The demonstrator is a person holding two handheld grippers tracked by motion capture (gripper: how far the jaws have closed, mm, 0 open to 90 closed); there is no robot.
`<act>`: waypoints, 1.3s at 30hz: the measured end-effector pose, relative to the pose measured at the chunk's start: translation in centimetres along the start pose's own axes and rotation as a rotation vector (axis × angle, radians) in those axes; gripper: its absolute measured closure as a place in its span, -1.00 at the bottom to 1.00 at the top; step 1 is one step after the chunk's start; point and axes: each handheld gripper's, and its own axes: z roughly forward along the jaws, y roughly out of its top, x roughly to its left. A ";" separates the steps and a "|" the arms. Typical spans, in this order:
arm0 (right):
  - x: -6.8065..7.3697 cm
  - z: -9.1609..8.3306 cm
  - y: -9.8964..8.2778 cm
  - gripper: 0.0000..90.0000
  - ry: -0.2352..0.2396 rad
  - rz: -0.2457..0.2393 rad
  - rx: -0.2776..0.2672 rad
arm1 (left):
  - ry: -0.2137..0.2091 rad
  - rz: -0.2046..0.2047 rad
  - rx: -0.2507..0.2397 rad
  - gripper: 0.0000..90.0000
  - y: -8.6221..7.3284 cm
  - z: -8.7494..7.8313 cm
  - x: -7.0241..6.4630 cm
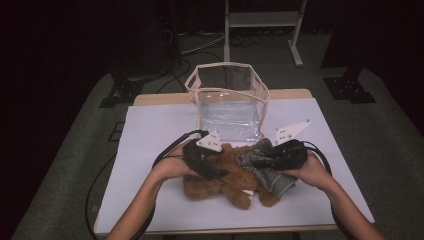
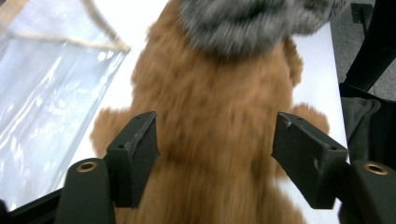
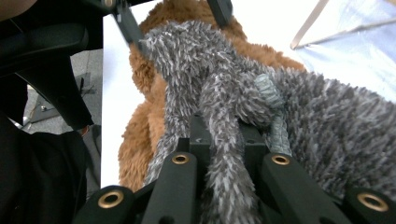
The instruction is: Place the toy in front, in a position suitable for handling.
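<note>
Left gripper (image 2: 215,154) jaws spread wide, straddling brown plush bear (image 2: 215,116) on table (image 1: 150,135). Right gripper (image 3: 229,149) clamped on grey fuzzy cloth (image 3: 327,121), draped over bear, clear bag (image 1: 227,97) just behind.

Left black two-jaw handheld gripper (image 1: 214,170): matte body, 2 brass-ringed holes, white three-cornered top plate, black trailing cable. Right black two-jaw handheld gripper (image 1: 260,161): same build, 4 brass-ringed holes. Forearms bare, no sleeves.

Dark lab: lone table (image 1: 150,125), stands (image 1: 350,87)
</note>
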 end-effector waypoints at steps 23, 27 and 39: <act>-0.7 2.7 3.1 0.79 -0.030 -0.047 0.113 | 0.051 -0.062 -0.046 -0.39 -3.8 -2.3 0.2; -1.1 1.8 2.1 0.80 -0.027 -0.027 0.105 | 0.061 -0.101 -0.041 -0.40 -5.2 -2.8 0.2; 1.3 1.9 5.0 0.80 -0.040 -0.123 0.148 | 0.033 -0.099 -0.073 -0.19 -5.3 -0.2 0.4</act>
